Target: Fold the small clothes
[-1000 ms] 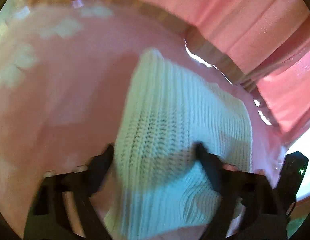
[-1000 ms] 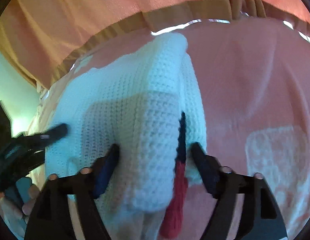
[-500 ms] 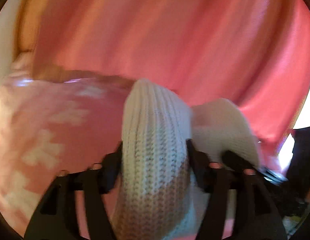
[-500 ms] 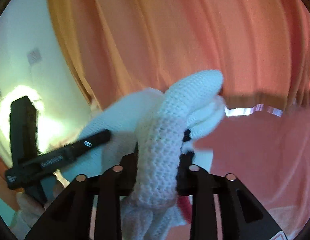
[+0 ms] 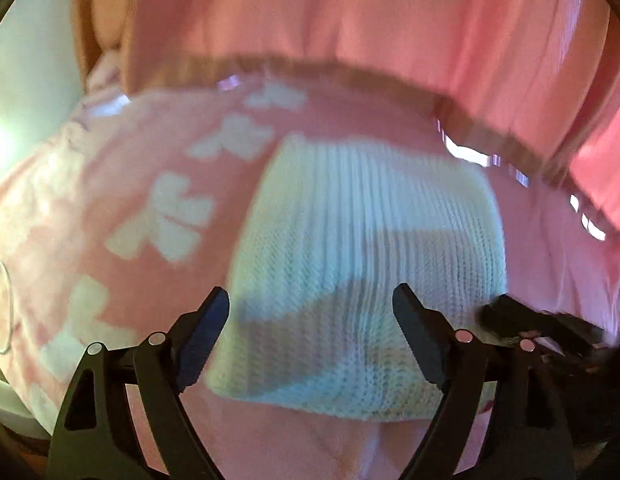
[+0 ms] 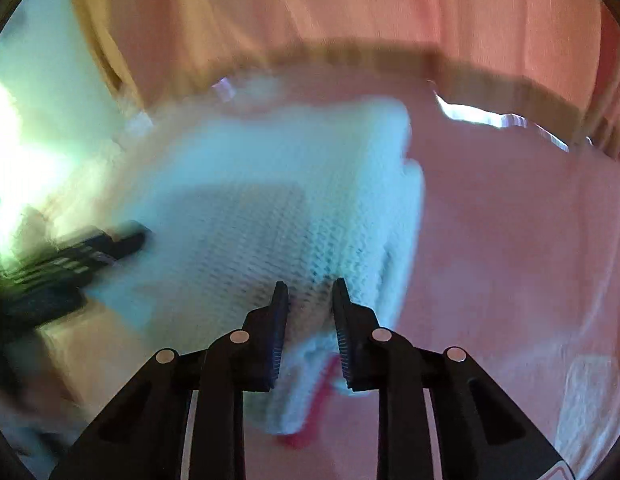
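Observation:
A small white knitted garment (image 5: 362, 248) lies folded on a pink blanket with white bows (image 5: 162, 216). My left gripper (image 5: 310, 308) is open, its fingers standing apart over the garment's near edge. In the right wrist view the same garment (image 6: 270, 208) lies flat, with a red trim (image 6: 322, 384) at its near corner. My right gripper (image 6: 308, 300) is shut on that near corner of the garment. The left gripper's fingers (image 6: 90, 248) show at the garment's left side. The right gripper's fingers (image 5: 530, 324) show at the garment's right edge in the left wrist view.
A pink curtain (image 5: 390, 12) hangs behind the bed, past a wooden edge (image 5: 350, 72). A pale wall (image 6: 34, 80) with bright light is at the left. The pink blanket (image 6: 510, 240) spreads to the right of the garment.
Both grippers carried the lifted garment forward and laid it down folded on the blanket. My left gripper has opened and let go; my right gripper still pinches the near corner.

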A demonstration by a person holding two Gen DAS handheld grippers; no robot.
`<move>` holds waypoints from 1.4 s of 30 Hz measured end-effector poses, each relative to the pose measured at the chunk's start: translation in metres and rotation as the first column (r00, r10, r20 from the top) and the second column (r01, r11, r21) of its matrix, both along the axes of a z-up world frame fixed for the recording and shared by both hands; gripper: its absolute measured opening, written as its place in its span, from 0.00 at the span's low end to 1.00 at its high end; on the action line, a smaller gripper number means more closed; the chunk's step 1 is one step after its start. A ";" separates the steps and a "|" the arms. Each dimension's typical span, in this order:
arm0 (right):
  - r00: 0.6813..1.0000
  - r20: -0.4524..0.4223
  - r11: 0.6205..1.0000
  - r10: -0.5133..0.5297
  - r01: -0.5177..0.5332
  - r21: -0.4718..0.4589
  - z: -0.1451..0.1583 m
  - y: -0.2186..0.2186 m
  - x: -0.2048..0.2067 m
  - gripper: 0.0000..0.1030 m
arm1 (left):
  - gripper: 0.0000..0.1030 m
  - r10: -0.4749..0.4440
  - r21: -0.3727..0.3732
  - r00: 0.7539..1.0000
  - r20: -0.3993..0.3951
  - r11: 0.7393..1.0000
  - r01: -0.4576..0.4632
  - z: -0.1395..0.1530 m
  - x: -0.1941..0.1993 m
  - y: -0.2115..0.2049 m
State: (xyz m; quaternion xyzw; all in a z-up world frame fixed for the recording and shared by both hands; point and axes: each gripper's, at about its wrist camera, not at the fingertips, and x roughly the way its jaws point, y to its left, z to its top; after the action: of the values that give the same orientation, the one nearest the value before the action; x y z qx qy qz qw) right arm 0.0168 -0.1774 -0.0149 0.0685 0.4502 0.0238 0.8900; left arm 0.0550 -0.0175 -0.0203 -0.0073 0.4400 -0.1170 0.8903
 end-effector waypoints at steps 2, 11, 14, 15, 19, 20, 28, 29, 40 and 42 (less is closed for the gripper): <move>1.000 0.012 0.999 0.007 -0.006 -0.033 0.015 -0.001 0.001 0.20 | 0.79 -0.022 0.059 1.000 0.020 0.998 0.021 -0.002 -0.010 -0.011; 0.990 -0.119 0.947 -0.080 0.113 0.301 -0.012 -0.042 -0.020 0.66 | 0.82 0.014 -0.039 1.000 0.016 0.999 -0.013 0.008 -0.038 0.021; 0.981 -0.189 0.877 -0.053 0.136 0.460 -0.046 -0.042 -0.003 0.58 | 0.82 0.005 -0.044 1.000 0.024 0.999 -0.004 0.010 -0.042 0.022; 0.985 -0.164 0.880 -0.060 0.130 0.458 -0.044 -0.043 0.000 0.42 | 0.82 0.000 -0.040 1.000 0.024 0.999 0.001 0.010 -0.042 0.022; 0.998 0.062 0.973 -0.016 0.001 0.232 0.015 -0.016 -0.004 0.36 | 0.82 -0.027 -0.042 0.999 0.024 0.999 0.028 0.010 -0.048 0.019; 0.993 0.117 0.994 0.026 -0.038 0.099 0.029 -0.002 -0.008 0.36 | 0.82 -0.040 -0.037 0.999 0.034 0.998 0.041 0.010 -0.051 0.017; 0.993 -0.033 0.987 -0.112 0.115 0.115 0.005 -0.027 -0.018 0.50 | 0.85 -0.090 0.042 0.994 0.062 0.995 0.087 0.007 -0.065 0.000; 0.990 0.021 0.987 -0.139 0.136 0.086 0.019 -0.026 -0.031 0.58 | 0.87 -0.092 0.058 0.992 0.086 0.995 0.087 0.008 -0.070 -0.001; 0.967 0.132 0.964 -0.220 0.236 -0.122 0.012 0.002 -0.114 0.71 | 0.90 0.007 0.118 0.974 0.227 0.992 -0.034 0.001 -0.112 0.001; 0.965 0.147 0.965 -0.216 0.234 -0.118 0.011 0.003 -0.118 0.72 | 0.90 0.001 0.133 0.968 0.252 0.991 -0.035 0.001 -0.120 -0.001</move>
State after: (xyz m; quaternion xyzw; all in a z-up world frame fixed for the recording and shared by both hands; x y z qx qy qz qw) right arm -0.1010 -0.1748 -0.0039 0.0575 0.3798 -0.1034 0.9175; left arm -0.0647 -0.0189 -0.0198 0.0642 0.3307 -0.0786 0.9382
